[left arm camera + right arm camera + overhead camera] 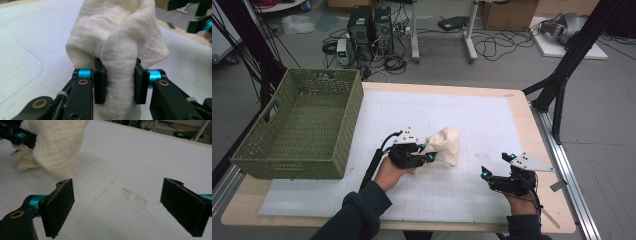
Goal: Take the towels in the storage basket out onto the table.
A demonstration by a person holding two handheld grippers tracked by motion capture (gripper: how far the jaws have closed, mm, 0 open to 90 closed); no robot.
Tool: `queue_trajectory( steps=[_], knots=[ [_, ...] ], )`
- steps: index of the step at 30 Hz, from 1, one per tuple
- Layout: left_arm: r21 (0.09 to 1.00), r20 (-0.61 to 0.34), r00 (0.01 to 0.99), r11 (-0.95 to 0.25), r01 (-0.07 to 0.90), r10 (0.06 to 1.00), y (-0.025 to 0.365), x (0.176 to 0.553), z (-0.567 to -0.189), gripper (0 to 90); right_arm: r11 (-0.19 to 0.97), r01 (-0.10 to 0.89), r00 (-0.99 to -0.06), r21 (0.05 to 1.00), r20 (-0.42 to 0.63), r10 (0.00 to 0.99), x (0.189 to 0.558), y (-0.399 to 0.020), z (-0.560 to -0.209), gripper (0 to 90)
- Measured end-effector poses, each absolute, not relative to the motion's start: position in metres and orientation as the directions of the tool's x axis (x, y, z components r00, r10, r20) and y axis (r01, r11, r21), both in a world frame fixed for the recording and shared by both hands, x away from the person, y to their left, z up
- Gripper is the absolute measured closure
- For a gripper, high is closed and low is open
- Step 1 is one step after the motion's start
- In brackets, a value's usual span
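Two tongs are in my hands, near my edge of the surface (532, 125). My right tongs (498, 165) hover low over the white gridded mat (462, 120) with the jaws wide apart and nothing between them; in the right gripper view I see a small patch of dark crumbs (133, 196) on the mat just past the jaws. My left tongs (428, 151) are clamped on a cream cloth (445, 145). In the left gripper view the two black pads (99, 83) press a thick fold of it from both sides, and the bunched cloth rises above them and hides most of what is behind. Its lower part touches the mat.

The cloth is near the middle of the mat, between my two hands but closer to the left one, and well apart from the right tongs.

Farther to my left stands a green woven basket (339, 125) on the corner of the surface, its near wall just beside my left forearm; its inside looks empty.

Beyond the far edge, on the floor, there are two dark computer towers (371, 27), many loose cables (492, 47), white table legs (469, 30), a cardboard box (509, 12), and black frame poles (569, 65) at the right.
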State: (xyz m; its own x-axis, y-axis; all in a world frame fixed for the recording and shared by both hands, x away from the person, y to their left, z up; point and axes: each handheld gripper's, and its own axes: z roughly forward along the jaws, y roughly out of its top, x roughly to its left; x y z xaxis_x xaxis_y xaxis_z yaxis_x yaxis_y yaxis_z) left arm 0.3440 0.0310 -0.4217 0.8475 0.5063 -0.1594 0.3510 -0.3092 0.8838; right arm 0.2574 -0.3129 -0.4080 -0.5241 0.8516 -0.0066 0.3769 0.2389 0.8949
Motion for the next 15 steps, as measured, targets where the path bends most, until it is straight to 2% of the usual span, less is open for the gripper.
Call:
queue_trajectory(
  steps=[3, 4, 8, 15],
  knots=[
    [0.874, -0.132, 0.837, -0.335, 0.351, 0.532, 0.033, 0.349, -0.429, 63.8, 0.242, 0.378, -0.526, 0.894, -0.007, 0.850, 0.258, -0.312, -0.408, 11.3],
    [0.872, -0.135, 0.815, -0.323, 0.367, 0.564, 0.035, 0.351, -0.431, 50.1, 0.240, 0.382, -0.526, 0.892, -0.004, 0.850, 0.258, -0.311, -0.409, 11.3],
    [0.891, -0.175, 0.774, -0.236, 0.388, 0.609, 0.050, 0.353, -0.425, 33.0, 0.246, 0.380, -0.528, 0.891, -0.009, 0.849, 0.259, -0.311, -0.409, 11.3],
    [0.922, -0.167, 0.724, -0.153, 0.355, 0.669, 0.087, 0.345, -0.409, 25.5, 0.250, 0.386, -0.529, 0.888, -0.008, 0.849, 0.261, -0.310, -0.410, 11.3]
  ],
)
